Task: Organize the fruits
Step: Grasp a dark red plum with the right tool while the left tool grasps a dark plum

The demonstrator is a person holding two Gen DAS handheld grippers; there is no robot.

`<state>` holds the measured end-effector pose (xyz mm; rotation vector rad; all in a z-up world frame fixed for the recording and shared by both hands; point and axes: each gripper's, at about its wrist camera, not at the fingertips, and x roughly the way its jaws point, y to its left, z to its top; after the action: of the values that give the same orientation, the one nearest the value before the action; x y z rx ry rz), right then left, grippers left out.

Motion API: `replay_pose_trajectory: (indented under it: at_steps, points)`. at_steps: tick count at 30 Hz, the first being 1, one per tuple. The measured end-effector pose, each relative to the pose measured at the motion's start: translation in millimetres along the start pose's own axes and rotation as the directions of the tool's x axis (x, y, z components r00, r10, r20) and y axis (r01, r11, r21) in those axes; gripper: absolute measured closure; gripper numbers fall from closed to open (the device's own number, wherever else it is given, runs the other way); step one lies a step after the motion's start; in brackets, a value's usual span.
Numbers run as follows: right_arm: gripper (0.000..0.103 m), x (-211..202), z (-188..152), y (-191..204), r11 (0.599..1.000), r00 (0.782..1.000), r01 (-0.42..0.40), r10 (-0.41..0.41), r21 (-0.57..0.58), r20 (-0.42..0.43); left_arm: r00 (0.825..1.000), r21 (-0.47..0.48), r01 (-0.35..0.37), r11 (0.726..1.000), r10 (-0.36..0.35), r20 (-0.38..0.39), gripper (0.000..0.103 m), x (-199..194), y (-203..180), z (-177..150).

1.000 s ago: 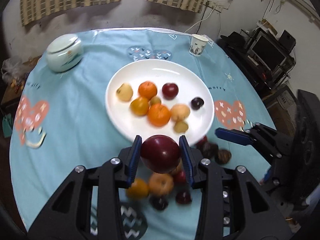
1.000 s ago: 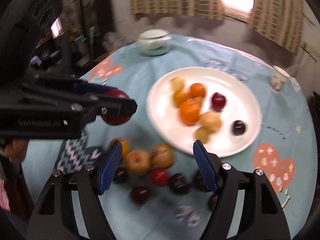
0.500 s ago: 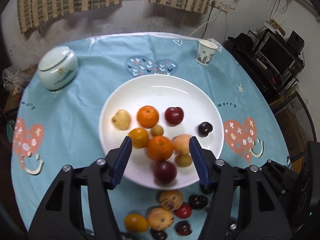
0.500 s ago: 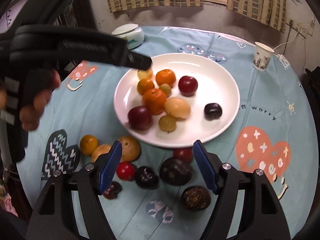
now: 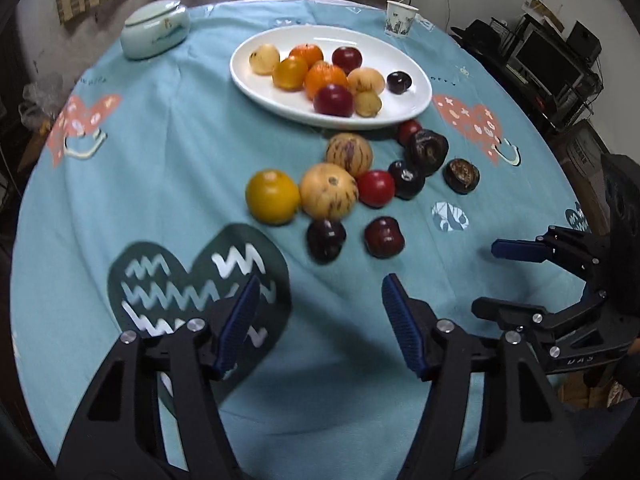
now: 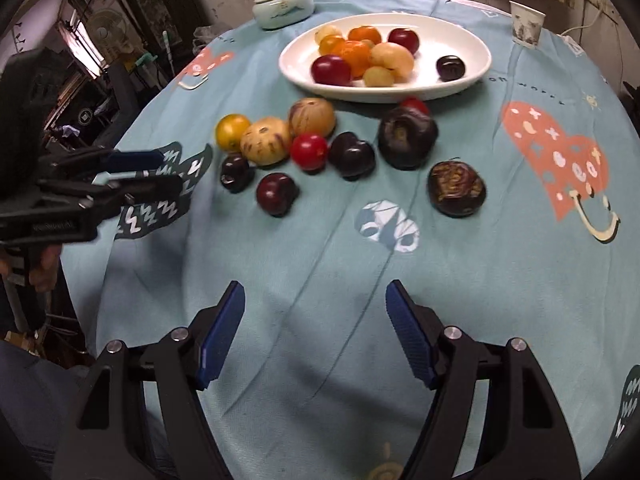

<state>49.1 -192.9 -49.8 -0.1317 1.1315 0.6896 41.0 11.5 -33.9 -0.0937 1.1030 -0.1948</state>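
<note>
Right wrist: bare cloth (wide) before loose fruit.

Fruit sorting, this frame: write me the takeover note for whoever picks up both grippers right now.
Left gripper: open, empty, over bare cloth.
Right gripper: empty, jaws closing slightly on nothing.
White plate: holds about nine fruits, including a dark red plum at its near edge.
Left to do: roughly ten fruits lie loose on the tablecloth in front of the plate, among them a yellow orange and a wrinkled dark fruit.
</note>
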Motion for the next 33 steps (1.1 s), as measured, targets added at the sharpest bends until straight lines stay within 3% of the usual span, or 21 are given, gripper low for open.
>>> replay_pose_trajectory:
  at_steps: [6, 12, 13, 14, 16, 22, 27, 33]
  points:
    - [0.036, 30, 38, 21, 0.998, 0.999, -0.024, 0.026, -0.054, 0.022, 0.999, -0.053, -0.024, 0.998, 0.026, 0.026, 0.041, -20, 12, -10]
    - [0.036, 59, 56, 26, 0.997, 1.000, 0.018, -0.020, -0.074, -0.016, 0.998, -0.114, -0.052, 0.992, 0.056, 0.031, 0.041, -35, 30, -25]
    - [0.043, 62, 56, 25, 0.997, 1.000, 0.004, -0.006, -0.074, -0.025, 0.998, -0.117, -0.052, 0.992, 0.056, 0.029, 0.041, -36, 30, -26]
    - [0.059, 65, 55, 24, 0.997, 0.999, -0.011, 0.009, -0.079, -0.037, 0.998, -0.118, -0.053, 0.992, 0.057, 0.026, 0.040, -36, 30, -28]
    - [0.072, 66, 56, 23, 0.996, 0.999, -0.005, 0.001, -0.093, -0.043, 0.998, -0.117, -0.052, 0.992, 0.055, 0.022, 0.040, -34, 29, -27]
    - [0.072, 36, 49, -5, 0.998, 0.998, -0.057, 0.057, 0.009, -0.009, 0.999, -0.062, -0.034, 0.997, 0.036, 0.033, 0.040, -19, 8, -6]
    - [0.072, 11, 34, -23, 0.997, 0.999, -0.035, 0.034, 0.063, 0.021, 0.999, -0.001, -0.035, 0.999, 0.035, 0.011, 0.041, 16, -17, 19]
    - [0.072, 3, 19, -31, 0.995, 0.999, -0.037, 0.034, 0.093, 0.026, 0.995, -0.029, -0.078, 0.997, 0.076, -0.057, 0.069, 51, -13, 27]
